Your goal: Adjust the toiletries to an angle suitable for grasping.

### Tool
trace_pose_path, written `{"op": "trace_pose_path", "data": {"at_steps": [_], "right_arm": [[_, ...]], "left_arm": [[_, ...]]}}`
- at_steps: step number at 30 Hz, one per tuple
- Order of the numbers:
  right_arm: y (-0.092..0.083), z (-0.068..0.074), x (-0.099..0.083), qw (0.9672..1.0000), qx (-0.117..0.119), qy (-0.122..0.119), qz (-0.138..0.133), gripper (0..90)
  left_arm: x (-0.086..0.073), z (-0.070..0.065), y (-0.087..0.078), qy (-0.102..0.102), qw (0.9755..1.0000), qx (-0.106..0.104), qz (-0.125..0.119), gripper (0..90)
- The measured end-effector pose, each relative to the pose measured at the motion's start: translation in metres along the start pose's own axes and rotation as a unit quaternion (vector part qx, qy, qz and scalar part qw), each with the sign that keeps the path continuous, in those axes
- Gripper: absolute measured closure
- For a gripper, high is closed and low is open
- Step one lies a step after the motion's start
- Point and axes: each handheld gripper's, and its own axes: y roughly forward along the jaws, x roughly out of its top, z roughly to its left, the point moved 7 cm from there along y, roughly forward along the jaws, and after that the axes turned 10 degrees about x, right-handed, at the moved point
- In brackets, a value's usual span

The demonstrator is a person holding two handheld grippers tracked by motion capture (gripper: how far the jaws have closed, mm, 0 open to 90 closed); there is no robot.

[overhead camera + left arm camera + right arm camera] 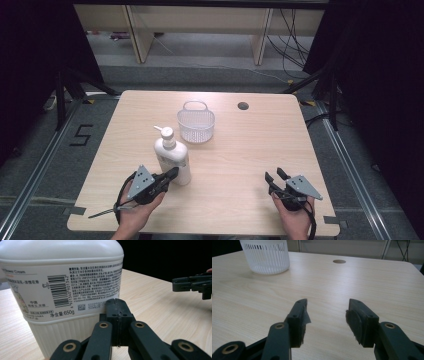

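A white pump bottle (171, 157) of shower cream stands upright near the table's middle left. My left gripper (172, 174) is shut with nothing between its jaws, its tips right at the bottle's lower side; whether they touch it I cannot tell. In the left gripper view the bottle (60, 285) looms close behind the shut left gripper (117, 308). A white slotted basket (195, 122) with a handle stands behind the bottle. My right gripper (275, 176) rests at the front right, open and empty, as the right gripper view shows of the gripper (326, 315) over bare wood.
The wooden table (250, 150) has a round cable hole (243, 106) at the back right. The basket (265, 256) lies far left ahead of the right gripper. Beyond the table are desk legs and cables on the floor.
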Motion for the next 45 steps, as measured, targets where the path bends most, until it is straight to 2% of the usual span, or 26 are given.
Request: {"op": "trace_pose_path", "data": {"at_steps": [1,3,5,15,19,22,23,24,31,33,34,37,38,39,41,42,45], "right_arm": [[0.0,0.0,0.0,1.0,0.001,0.0,0.0,50.7],[0.001,0.0,0.0,1.0,0.003,0.0,0.001,50.6],[0.001,0.0,0.0,1.0,0.001,-0.003,0.002,50.4],[0.001,0.001,0.0,1.0,0.006,0.001,0.003,50.1],[0.0,0.001,0.0,1.0,0.007,0.002,0.004,50.0],[0.001,0.001,0.0,1.0,0.006,0.001,0.001,49.9],[0.001,0.001,0.0,1.0,0.006,0.001,0.003,49.9],[0.001,0.001,0.0,1.0,0.006,0.001,0.003,49.9],[0.0,0.001,0.0,1.0,0.007,0.001,0.002,49.5],[0.0,0.001,0.0,1.0,0.006,0.002,0.0,49.4],[0.0,0.001,0.0,1.0,0.003,0.0,0.0,49.0],[0.0,0.0,0.0,1.0,0.006,0.001,0.003,48.5],[0.0,0.0,0.0,1.0,0.006,0.001,0.003,48.5],[-0.001,0.0,0.0,1.0,0.004,-0.002,0.001,48.3],[-0.001,-0.001,0.0,1.0,-0.002,-0.006,-0.001,48.2],[-0.001,-0.001,0.0,1.0,-0.002,-0.006,-0.001,48.2],[-0.001,0.001,-0.001,0.9999,0.009,-0.002,0.01,48.2]], "left_arm": [[0.0,0.0,0.0,-0.001,1.0,0.005,0.008,89.7],[0.001,-0.001,0.003,-0.003,1.0,0.001,0.001,89.7],[0.001,-0.001,0.004,0.003,1.0,0.003,0.008,89.7],[0.004,-0.002,0.016,0.011,0.9998,0.007,0.012,89.7],[0.004,-0.003,0.021,0.006,0.9999,0.003,0.01,89.7],[0.004,-0.002,0.023,0.011,0.9998,0.005,0.016,89.7],[0.005,-0.003,0.025,0.008,0.9999,0.002,0.01,89.7],[0.005,-0.002,0.024,0.01,0.9998,0.007,0.016,89.7],[0.005,-0.001,0.022,0.002,0.9999,0.011,0.013,89.4],[0.005,-0.001,0.02,-0.001,0.9999,0.01,0.012,85.7],[0.004,0.0,0.014,-0.008,0.9999,0.003,0.011,82.2],[0.003,0.003,0.007,-0.005,1.0,0.004,0.006,74.5],[0.002,0.005,0.003,-0.005,0.9999,0.009,0.007,74.5],[0.002,0.011,-0.004,-0.003,0.9998,0.02,0.001,66.4],[0.002,0.017,-0.012,-0.004,0.9994,0.034,-0.003,60.4],[0.002,0.017,-0.012,-0.004,0.9994,0.034,-0.003,56.5],[0.0,0.024,-0.025,-0.008,0.9983,0.057,-0.008,49.1]]}}
